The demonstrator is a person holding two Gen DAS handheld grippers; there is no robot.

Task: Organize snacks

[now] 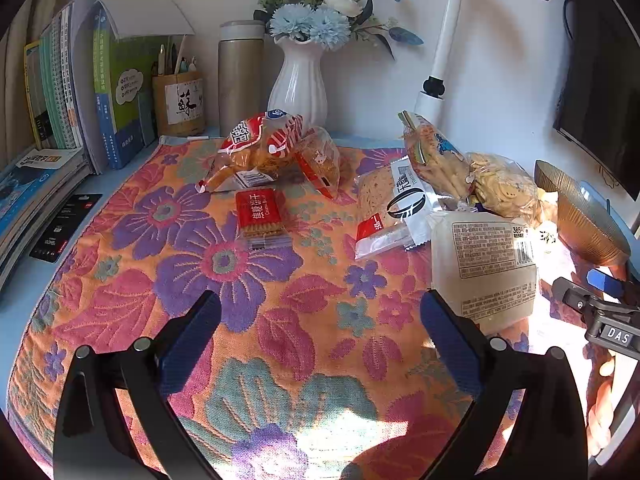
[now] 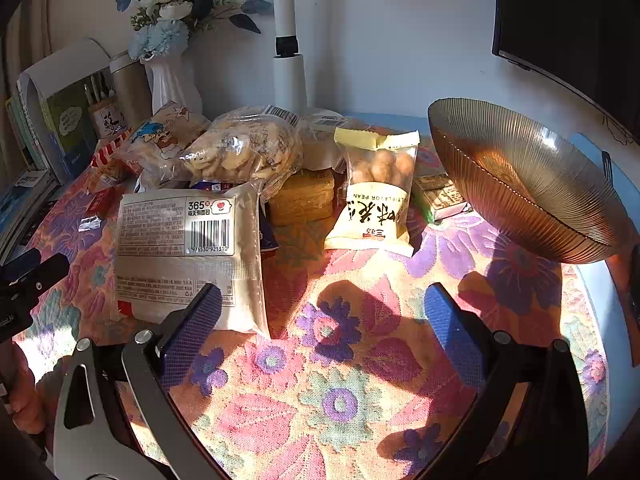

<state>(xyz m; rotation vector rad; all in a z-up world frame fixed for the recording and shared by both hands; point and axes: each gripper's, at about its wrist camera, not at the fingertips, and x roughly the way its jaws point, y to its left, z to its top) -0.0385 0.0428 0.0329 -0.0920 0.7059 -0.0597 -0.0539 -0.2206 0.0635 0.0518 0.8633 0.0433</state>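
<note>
Snack packs lie scattered on a floral cloth [image 1: 240, 320]. In the left wrist view: a red biscuit pack [image 1: 258, 216], a red-and-clear snack bag [image 1: 260, 148], a white noodle-type pack [image 1: 390, 208], a large white bread pack [image 1: 486, 268], a cookie bag [image 1: 502, 188]. My left gripper [image 1: 320, 320] is open and empty above the cloth. In the right wrist view the bread pack [image 2: 186, 256] lies front left, a peanut bag [image 2: 376, 196] in the middle, a ribbed amber bowl [image 2: 524, 184] at right. My right gripper [image 2: 322, 312] is open and empty.
Books [image 1: 80, 92], a pen holder [image 1: 180, 102], a thermos [image 1: 240, 76], a white flower vase [image 1: 298, 80] and a lamp post [image 1: 444, 48] stand along the back wall. A dark monitor [image 2: 568, 24] hangs at the right. A black card [image 1: 66, 224] lies at the left.
</note>
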